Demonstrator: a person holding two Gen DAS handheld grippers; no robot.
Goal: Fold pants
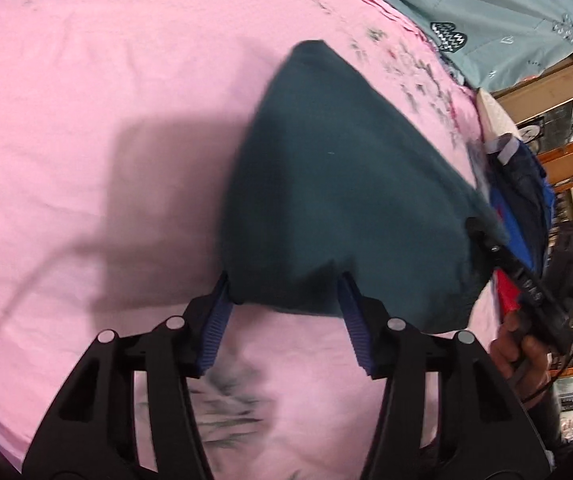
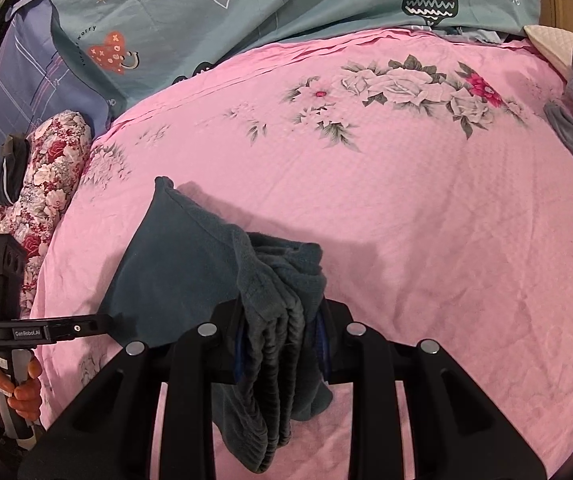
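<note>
Dark teal fleece pants (image 1: 338,200) hang folded and lifted above the pink bedspread (image 1: 86,120). My left gripper (image 1: 286,300) stands open, its blue pads (image 1: 216,320) on either side of the pants' lower edge, which drapes over the fingertips. My right gripper (image 2: 280,332) is shut on the bunched ribbed waistband of the pants (image 2: 270,320), whose layers hang down between the fingers. The right gripper also shows in the left wrist view (image 1: 526,284) at the pants' right end. The left gripper shows in the right wrist view (image 2: 102,324), its tips hidden behind the cloth.
A teal patterned duvet (image 2: 246,4) lies at the far side of the bed. A floral bolster (image 2: 54,168) lies at the left edge. Other clothes (image 1: 526,184) are piled at the right edge. Wooden shelves (image 1: 566,120) stand beyond the bed.
</note>
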